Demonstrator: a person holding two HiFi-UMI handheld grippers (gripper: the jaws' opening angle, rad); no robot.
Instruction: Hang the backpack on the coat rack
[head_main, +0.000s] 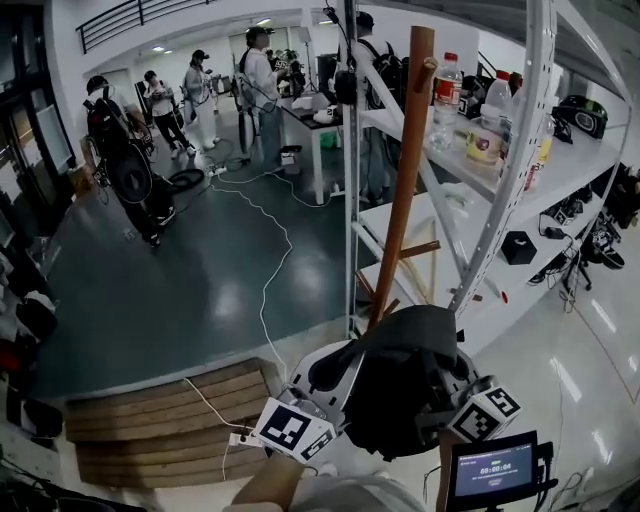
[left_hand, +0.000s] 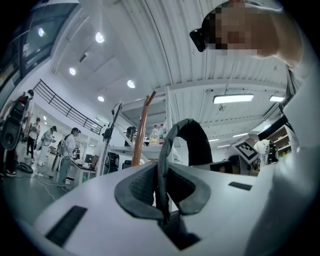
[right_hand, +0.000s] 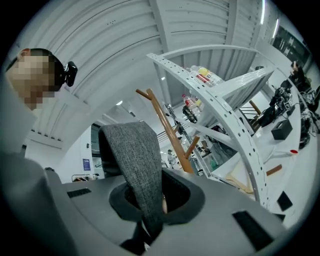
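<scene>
Little writing can be read. The small screen (head_main: 490, 468) just below the right gripper (head_main: 452, 378) shows a row of digits too small to make out, and the marker cubes carry only black-and-white squares. In its own view the right gripper (right_hand: 150, 222) is clenched on a broad grey woven strap (right_hand: 134, 160) that rises out of its jaws and bends over. The left gripper (left_hand: 165, 217) is likewise clamped tight on a dark strap (left_hand: 189, 134) that arches up and across from its jaws. In the head view the left gripper (head_main: 335, 378) and the right one flank the dark grey backpack (head_main: 405, 385), which is held between them with its strap end upward. Its lower part is out of sight, so its long axis cannot be told. Just beyond the claws stands the brown wooden coat rack (head_main: 405, 170), its pole upright with short pegs angling off. Past the right gripper runs white metal shelving (head_main: 500, 215) bearing bottles (head_main: 447, 95), one with a red label too small to read. Far off beyond the left gripper, people (head_main: 262, 80) stand on a dark green floor (head_main: 190, 290).
</scene>
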